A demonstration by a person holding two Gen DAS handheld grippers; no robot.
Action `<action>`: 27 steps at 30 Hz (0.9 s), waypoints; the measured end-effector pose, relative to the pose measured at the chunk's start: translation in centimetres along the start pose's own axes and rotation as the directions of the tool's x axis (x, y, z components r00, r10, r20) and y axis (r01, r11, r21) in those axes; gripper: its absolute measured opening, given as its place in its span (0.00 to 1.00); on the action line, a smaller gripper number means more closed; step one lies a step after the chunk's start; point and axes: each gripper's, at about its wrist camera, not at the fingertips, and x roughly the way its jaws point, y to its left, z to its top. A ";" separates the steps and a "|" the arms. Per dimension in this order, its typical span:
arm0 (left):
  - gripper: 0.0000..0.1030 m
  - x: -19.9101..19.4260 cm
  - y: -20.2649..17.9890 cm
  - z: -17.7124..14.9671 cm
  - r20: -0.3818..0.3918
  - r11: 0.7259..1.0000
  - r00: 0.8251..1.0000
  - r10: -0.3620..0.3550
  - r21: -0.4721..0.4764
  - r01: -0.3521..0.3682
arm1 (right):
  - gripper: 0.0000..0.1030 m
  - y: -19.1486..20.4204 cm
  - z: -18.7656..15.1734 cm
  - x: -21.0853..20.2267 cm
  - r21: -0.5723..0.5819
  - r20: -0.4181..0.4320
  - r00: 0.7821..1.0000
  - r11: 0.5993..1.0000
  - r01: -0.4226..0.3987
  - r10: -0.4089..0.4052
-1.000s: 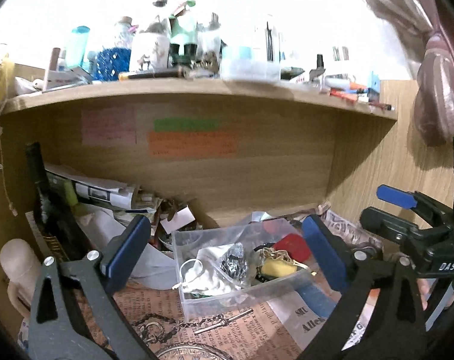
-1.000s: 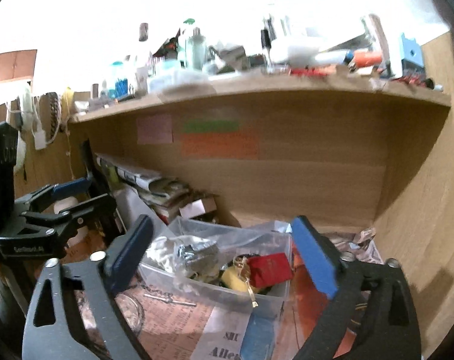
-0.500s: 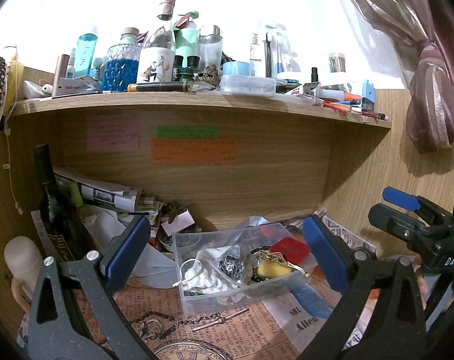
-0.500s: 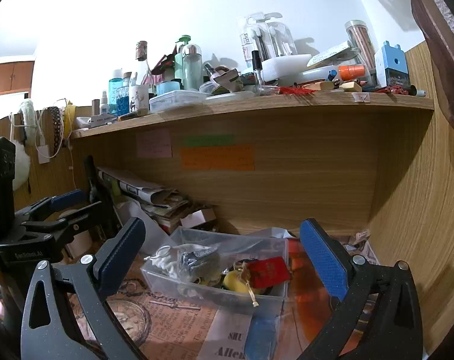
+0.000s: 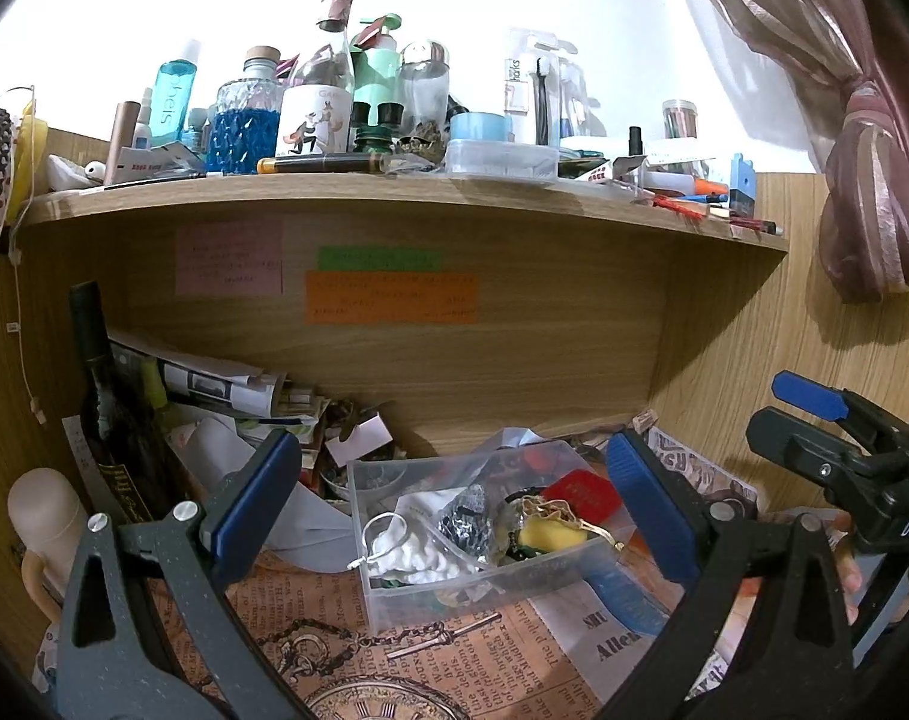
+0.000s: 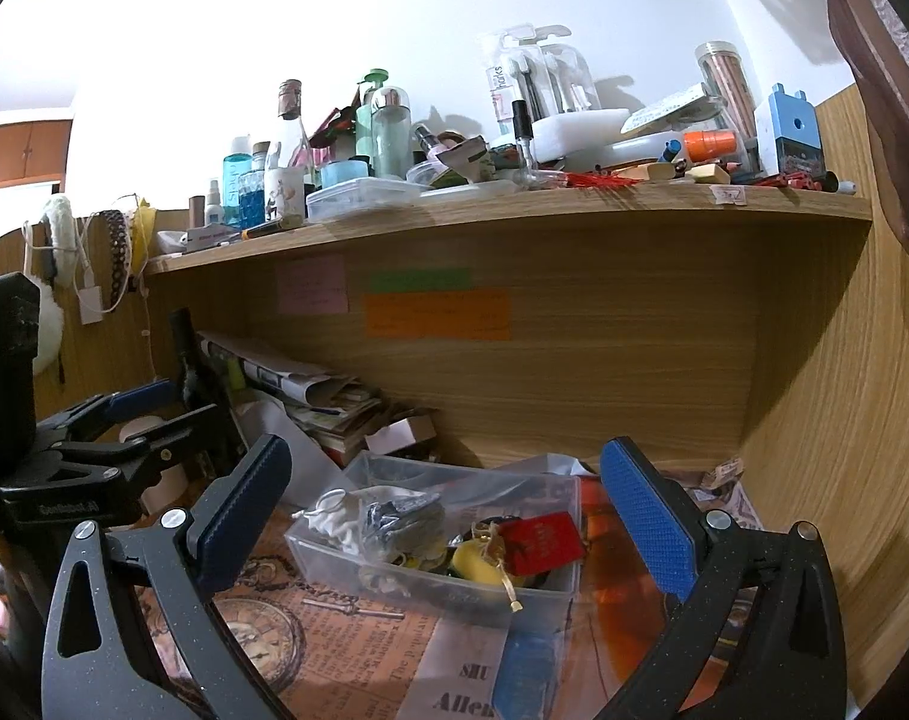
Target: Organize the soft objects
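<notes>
A clear plastic box (image 5: 394, 597) (image 6: 418, 591) stands on the desk under a wooden shelf. It holds a white soft bundle (image 5: 421, 558) (image 6: 340, 525), a dark wrapped item (image 5: 469, 519) (image 6: 403, 516), a yellow soft object (image 5: 544, 537) (image 6: 475, 558) and a red tag (image 5: 583, 495) (image 6: 541, 540). My left gripper (image 5: 454, 504) is open and empty, held above and in front of the box. My right gripper (image 6: 448, 510) is open and empty, also in front of the box. Each gripper shows at the edge of the other's view.
The desk is covered with printed newspaper-style paper (image 5: 454, 654). A dark bottle (image 5: 103, 408), stacked papers (image 5: 214, 378) and a pale round container (image 5: 40, 504) stand at the left. The shelf (image 5: 394, 195) above is crowded with bottles. A pink curtain (image 5: 868, 210) hangs at the right.
Both views have steadied and tilted up a little, showing more of the shelf top. The grippers stay open and empty.
</notes>
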 end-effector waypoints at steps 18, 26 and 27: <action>1.00 0.1 0.1 -0.2 -0.003 1.000 1.000 -0.011 0.002 0.011 | 1.00 0.1 0.0 0.0 -0.004 -0.003 1.000 1.000 -0.006 0.006; 1.00 0.0 0.0 -0.2 -0.004 1.000 1.000 -0.007 0.003 0.007 | 1.00 0.3 0.0 0.0 -0.005 -0.002 1.000 1.000 -0.008 0.008; 1.00 0.0 0.0 -0.2 -0.003 1.000 1.000 -0.007 0.002 0.007 | 1.00 0.3 -0.1 0.0 -0.005 -0.002 1.000 1.000 -0.009 0.008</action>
